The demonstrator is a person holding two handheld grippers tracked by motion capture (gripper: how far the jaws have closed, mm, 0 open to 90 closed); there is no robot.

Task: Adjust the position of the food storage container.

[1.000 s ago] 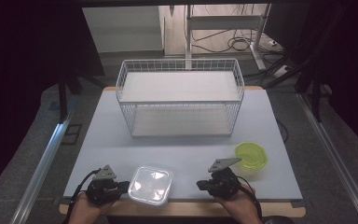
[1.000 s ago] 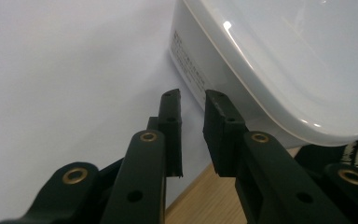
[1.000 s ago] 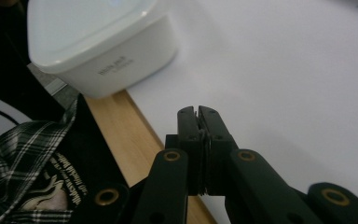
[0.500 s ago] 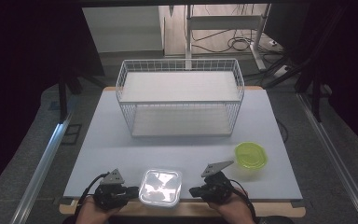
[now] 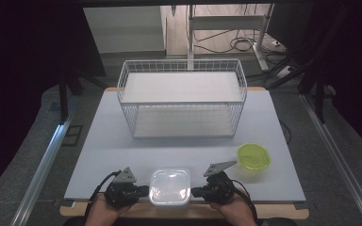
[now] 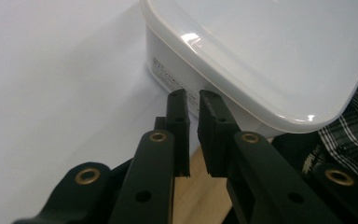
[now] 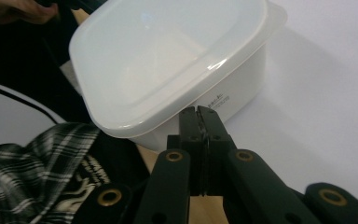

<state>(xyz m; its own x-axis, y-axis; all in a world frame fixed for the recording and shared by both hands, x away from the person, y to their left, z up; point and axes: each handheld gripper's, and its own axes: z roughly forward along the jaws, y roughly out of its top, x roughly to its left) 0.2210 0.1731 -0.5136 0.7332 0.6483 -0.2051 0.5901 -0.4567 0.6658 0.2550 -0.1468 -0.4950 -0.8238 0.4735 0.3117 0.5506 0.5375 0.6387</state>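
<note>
The high view looks forward and down over the whole table (image 5: pixel 122 141). Both gripper views sit close at its 6 o'clock edge, facing the box (image 5: pixel 169 187) from opposite sides, their shared sight.

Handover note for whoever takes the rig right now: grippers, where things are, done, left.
Left gripper: jaws nearly together, just been closing, nothing between them; tips at the left side wall of the white lidded container.
Right gripper: jaws shut, empty; tips at the container's right side wall.
Container: lid on, at the table's near edge, between both grippers.
Wire basket: at the table's far side, nothing in it.
Green lid: flat on the table, right of the container.
Done: both grippers brought up to the container's sides.
Left: probably squeeze it between the closed tips and move it; where to is unclear.
</note>
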